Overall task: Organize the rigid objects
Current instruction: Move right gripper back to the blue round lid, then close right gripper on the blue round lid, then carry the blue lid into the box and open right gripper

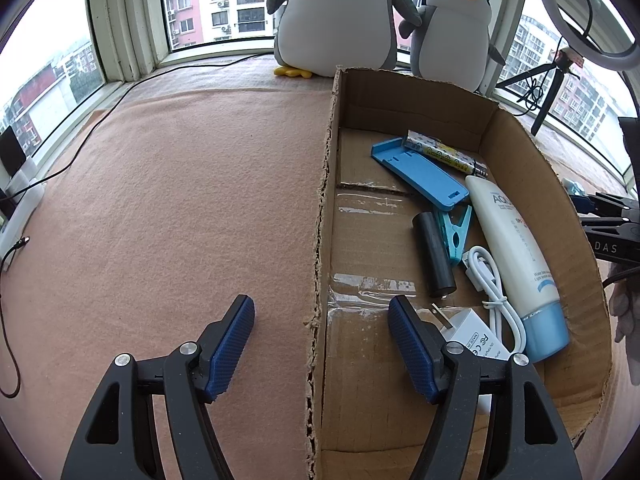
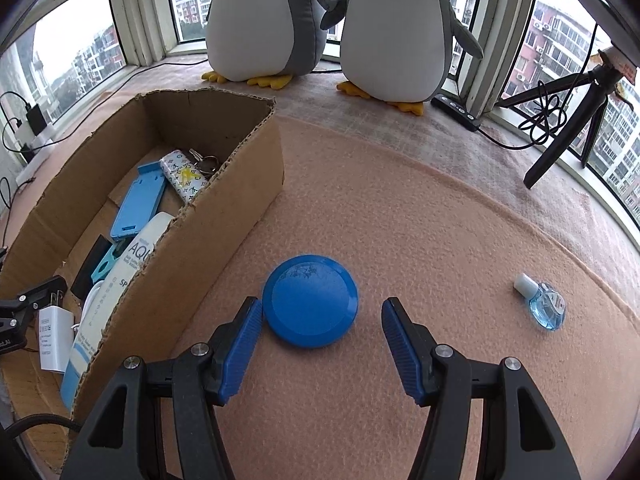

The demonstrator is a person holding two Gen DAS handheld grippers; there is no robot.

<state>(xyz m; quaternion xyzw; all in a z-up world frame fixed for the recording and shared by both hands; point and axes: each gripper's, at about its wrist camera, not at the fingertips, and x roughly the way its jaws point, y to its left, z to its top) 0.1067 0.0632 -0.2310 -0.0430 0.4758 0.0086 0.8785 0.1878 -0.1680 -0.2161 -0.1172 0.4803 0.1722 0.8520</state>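
Two grippers, both spread wide and holding nothing: left gripper [image 1: 321, 322] straddling the torn wall of the cardboard box [image 1: 532, 152], right gripper [image 2: 320, 316] low over the pink mat [image 2: 400, 208] with the blue disc [image 2: 310, 301] just past its fingertips, nearer the left finger. Already in the box: lotion tube [image 1: 516, 256], blue holder [image 1: 420, 174], clothespin [image 1: 456, 232], black cylinder [image 1: 434, 254], white charger [image 1: 476, 330]. Off to the right on the mat, well apart from the disc: small blue bottle [image 2: 546, 306].

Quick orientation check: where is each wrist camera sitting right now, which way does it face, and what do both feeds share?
Left wrist: on the left gripper, above the cardboard box wall, facing the window; its open fingers show.
Right wrist: on the right gripper, over the pink mat, facing the blue disc; its open fingers show.
Shared: box, sunscreen tube, plush penguins.
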